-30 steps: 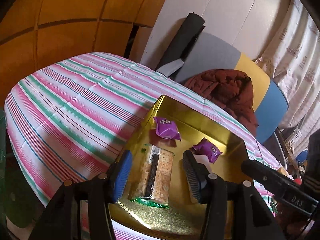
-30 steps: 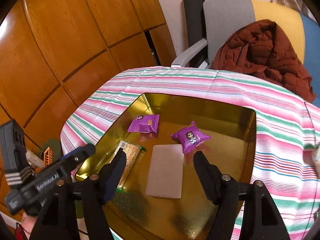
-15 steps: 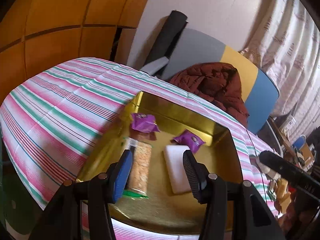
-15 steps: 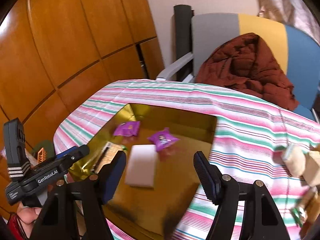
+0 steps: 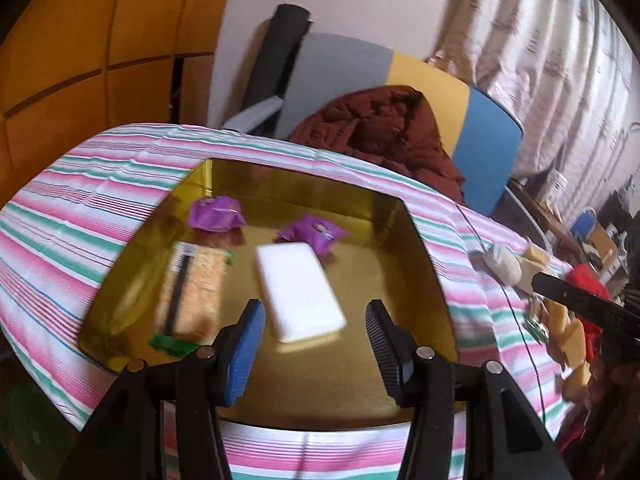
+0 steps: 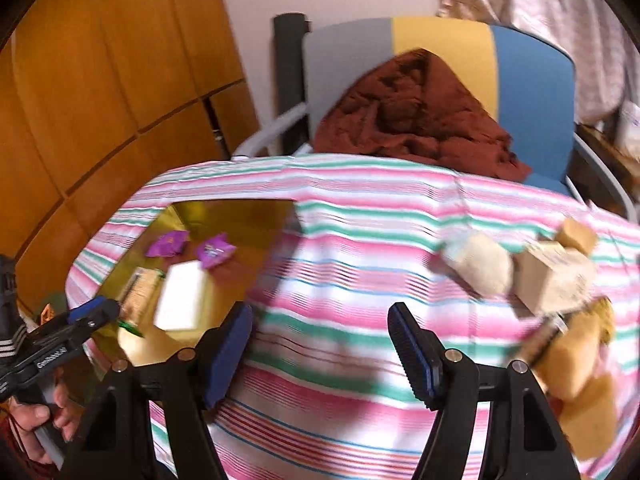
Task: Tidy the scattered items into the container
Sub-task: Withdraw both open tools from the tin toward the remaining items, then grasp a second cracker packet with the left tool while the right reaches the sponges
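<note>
With four items already lying in the gold container (image 5: 424, 248) at mid-frame, the wide-open, empty right hand-held gripper (image 6: 320, 348) is aimed toward the beige packets (image 6: 480, 266) at the right of the worktop (image 6: 360, 248), where a grasp is judged next, while the left hand-held gripper (image 5: 312, 340) is held open and empty.

A: Blurred items?
B: Tan packets (image 6: 556, 280) on the desk (image 6: 360, 264), print unreadable; cracker pack (image 5: 192, 292) smeared.
A: Cut off?
B: Hand (image 6: 36, 420), lower left edge; packets at right edge (image 5: 572, 336) partly behind the other gripper's handle.
</note>
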The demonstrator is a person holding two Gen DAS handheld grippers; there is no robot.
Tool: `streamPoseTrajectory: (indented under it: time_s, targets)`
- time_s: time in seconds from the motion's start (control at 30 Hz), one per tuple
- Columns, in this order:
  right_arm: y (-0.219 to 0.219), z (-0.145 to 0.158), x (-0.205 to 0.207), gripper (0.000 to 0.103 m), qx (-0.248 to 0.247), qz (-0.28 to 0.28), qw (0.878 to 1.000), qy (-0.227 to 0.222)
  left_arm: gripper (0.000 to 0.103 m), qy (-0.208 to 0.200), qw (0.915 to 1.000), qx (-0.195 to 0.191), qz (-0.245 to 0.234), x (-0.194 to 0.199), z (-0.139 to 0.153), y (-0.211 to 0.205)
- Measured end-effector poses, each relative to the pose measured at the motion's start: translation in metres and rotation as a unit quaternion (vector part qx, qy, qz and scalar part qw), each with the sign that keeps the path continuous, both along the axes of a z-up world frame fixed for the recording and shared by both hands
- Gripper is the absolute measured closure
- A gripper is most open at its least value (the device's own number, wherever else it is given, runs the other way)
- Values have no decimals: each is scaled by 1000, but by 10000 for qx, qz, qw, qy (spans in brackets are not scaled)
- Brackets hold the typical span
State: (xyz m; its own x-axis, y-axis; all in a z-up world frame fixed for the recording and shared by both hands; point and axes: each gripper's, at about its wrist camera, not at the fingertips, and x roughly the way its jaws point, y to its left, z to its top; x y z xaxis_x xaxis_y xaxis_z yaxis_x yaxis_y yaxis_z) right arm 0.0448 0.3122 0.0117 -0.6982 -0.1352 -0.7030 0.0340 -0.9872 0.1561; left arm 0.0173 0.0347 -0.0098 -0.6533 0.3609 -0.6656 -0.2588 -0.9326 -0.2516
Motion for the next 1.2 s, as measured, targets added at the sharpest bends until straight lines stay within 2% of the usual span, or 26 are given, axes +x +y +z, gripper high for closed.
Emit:
streamPoseTrajectory:
  time_s: [0.2, 0.4, 0.67, 0.8, 1.03, 1.2]
  targets:
    - [51, -10, 20, 32, 86, -514, 9985, -150, 50, 52, 9993, -85, -352, 9, 3, 33]
    - [95, -2, 33, 32, 134, -975, 9951, -48, 50, 76, 9973, -89, -725, 17, 8, 65]
    - [161, 8, 43, 23, 53, -1872, 9823, -22, 50, 38, 9923, -215, -1221, 29, 6, 107]
    - [177, -2, 39, 23, -345, -1870, 9812, -316, 50, 48, 9898, -249, -1404, 33, 8, 124]
    - [175, -23, 24, 23, 127, -1923, 9788, -697, 50, 9, 9863, -304, -1621, 37, 8, 145]
    - [185, -35, 18, 23, 152, -1963, 9771, -812, 50, -103, 9855, -337, -1662, 36, 3, 156]
